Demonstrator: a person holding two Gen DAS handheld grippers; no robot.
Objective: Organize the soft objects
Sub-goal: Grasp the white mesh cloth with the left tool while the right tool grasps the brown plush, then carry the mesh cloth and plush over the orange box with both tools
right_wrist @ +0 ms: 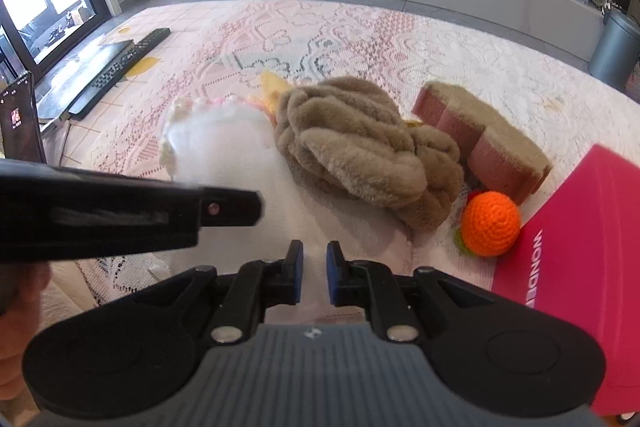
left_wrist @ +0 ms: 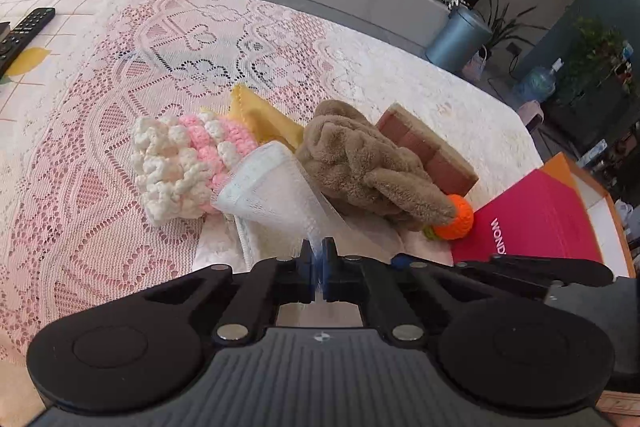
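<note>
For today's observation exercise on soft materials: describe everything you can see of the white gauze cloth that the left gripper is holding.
The white gauze cloth looks thin, open-woven and partly see-through, with a thicker stitched hem along its edges. It is folded and lifted into a cone-like drape, one end pinched between the blue pads of the left gripper, which is shut on it. It hangs before the pink-and-cream crochet piece and beside the brown plush towel. In the right wrist view it shows as a blurred white mass.
</note>
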